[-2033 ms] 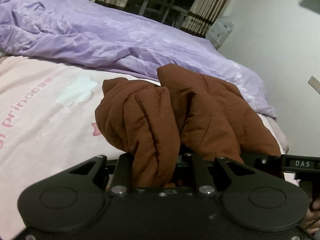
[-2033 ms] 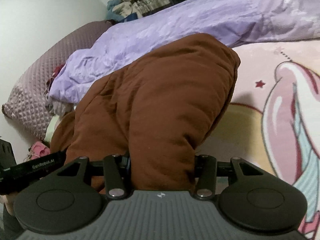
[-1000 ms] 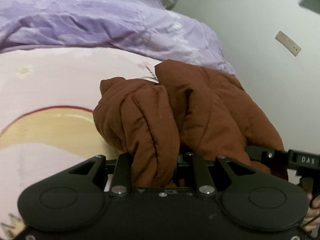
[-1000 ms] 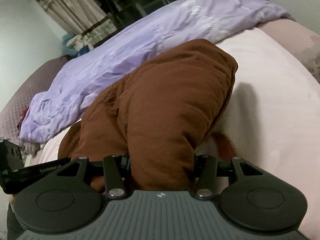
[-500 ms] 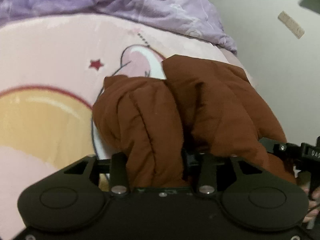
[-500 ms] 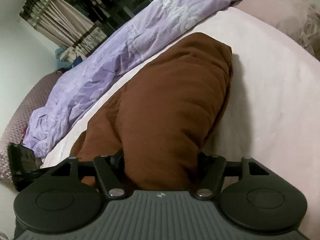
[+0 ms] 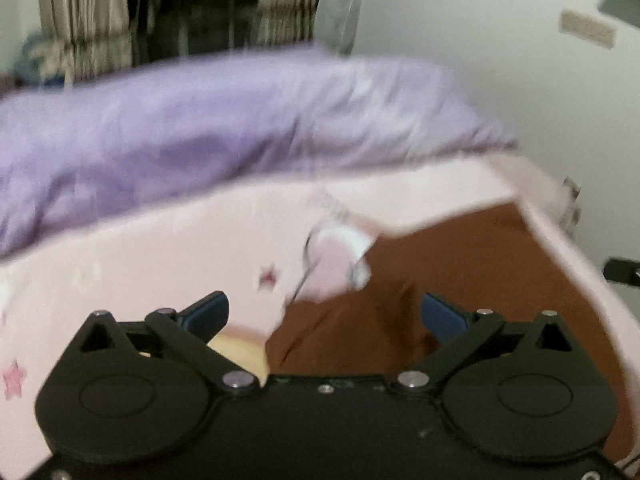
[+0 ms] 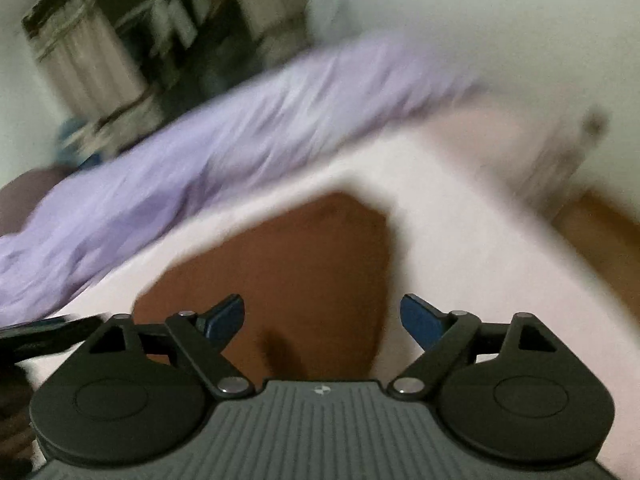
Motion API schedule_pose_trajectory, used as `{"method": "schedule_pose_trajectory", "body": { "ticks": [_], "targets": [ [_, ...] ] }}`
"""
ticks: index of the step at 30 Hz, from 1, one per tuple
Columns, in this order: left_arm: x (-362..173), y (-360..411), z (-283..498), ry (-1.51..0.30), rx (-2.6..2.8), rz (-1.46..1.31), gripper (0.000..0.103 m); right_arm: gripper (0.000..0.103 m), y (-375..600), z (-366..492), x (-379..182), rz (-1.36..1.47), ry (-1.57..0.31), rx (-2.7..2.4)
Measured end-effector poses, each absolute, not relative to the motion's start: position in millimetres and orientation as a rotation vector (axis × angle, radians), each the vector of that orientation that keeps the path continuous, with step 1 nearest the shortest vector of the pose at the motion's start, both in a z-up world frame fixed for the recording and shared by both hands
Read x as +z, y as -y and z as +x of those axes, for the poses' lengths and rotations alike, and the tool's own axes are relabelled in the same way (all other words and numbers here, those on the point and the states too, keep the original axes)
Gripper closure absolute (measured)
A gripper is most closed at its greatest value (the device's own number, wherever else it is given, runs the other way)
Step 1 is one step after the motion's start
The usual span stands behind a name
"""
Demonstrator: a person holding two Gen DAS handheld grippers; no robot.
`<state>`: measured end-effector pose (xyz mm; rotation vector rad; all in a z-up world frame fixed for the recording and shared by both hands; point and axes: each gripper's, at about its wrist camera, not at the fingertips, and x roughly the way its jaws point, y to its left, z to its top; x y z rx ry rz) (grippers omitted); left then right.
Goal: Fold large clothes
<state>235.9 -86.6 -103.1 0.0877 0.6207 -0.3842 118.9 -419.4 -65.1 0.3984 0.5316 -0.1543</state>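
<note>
The brown padded garment (image 7: 460, 264) lies flat on the pink bed sheet (image 7: 168, 248), near the bed's right edge in the left wrist view. My left gripper (image 7: 324, 316) hangs just above it with its jaws opening wide; the cloth shows below the gap, not pinched. In the right wrist view the same brown garment (image 8: 304, 264) spreads out under my right gripper (image 8: 322, 318), whose jaws are also opening, blue pads (image 8: 418, 320) clear of the cloth. Both views are motion-blurred.
A crumpled purple duvet (image 7: 200, 132) runs along the far side of the bed. Curtains and a dark wardrobe (image 7: 168, 12) stand behind it. A white wall (image 7: 500, 60) bounds the bed on the right, and wooden floor (image 8: 596, 228) shows past the bed's edge.
Both grippers have let go of the bunched brown garment and their jaws have spread wide. The garment has dropped onto the sheet and both grippers have pulled back.
</note>
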Motion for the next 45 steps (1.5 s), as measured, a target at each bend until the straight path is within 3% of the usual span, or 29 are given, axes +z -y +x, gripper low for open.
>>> {"method": "schedule_pose_trajectory", "body": {
  "ticks": [5,7,9,16,23,28,32,38,41,45],
  "targets": [
    [-95,111,224,-0.507,-0.442,-0.005,0.0,0.051,379,116,-41,0.271,-0.36,-0.249],
    [-112,118,228,-0.551,-0.438,0.001,0.0,0.076,364,128,-51,0.248,-0.365,-0.268],
    [-138,121,231,-0.591,-0.435,0.018,0.0,0.081,353,144,-75,0.237,-0.44,-0.276],
    [-218,90,251,-0.71,-0.487,-0.222,0.0,0.082,344,151,-132,0.216,-0.49,-0.3],
    [-200,90,241,-0.724,-0.43,-0.181,0.0,0.081,346,158,-124,0.23,-0.544,-0.284],
    [-158,81,207,-0.664,-0.392,-0.124,0.0,0.075,350,128,-84,0.34,-0.539,-0.254],
    [-142,68,180,-0.625,-0.417,-0.091,0.0,0.07,331,93,-61,0.258,-0.498,-0.265],
    [-197,64,172,-0.748,-0.4,-0.067,0.0,0.068,320,92,-104,0.218,-0.631,-0.26],
    [-222,57,176,-0.736,-0.431,-0.115,0.0,0.068,320,88,-139,0.205,-0.555,-0.269],
    [-219,65,171,-0.676,-0.419,-0.029,0.0,0.068,314,85,-143,0.167,-0.512,-0.289]
  ]
}}
